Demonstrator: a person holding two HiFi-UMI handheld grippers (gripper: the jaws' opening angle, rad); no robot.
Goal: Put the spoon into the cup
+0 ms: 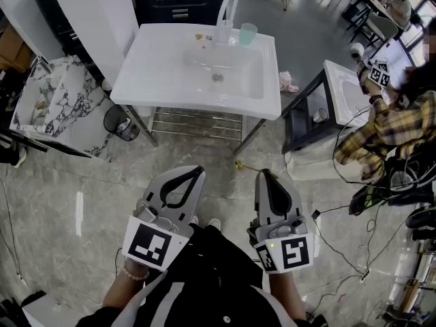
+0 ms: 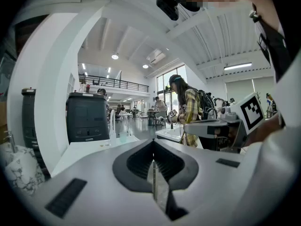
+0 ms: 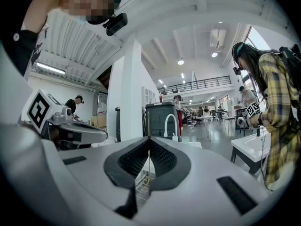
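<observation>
- Grey floor lies between me and the white sink point(image 1: 170, 80) in the head view. The cup point(image 1: 248, 33) stands on the sink's far rim, just beside the faucet point(image 1: 228, 12). I can't make out a spoon. My left gripper point(image 1: 195, 172) and right gripper point(image 1: 266, 176) hang well short of the sink.
- Left gripper view: jaws pressed together, nothing between them.
- Right gripper view: jaws together too, empty. I judge the task not yet begun. Next I should reach the sink, find the spoon and open a gripper.
</observation>
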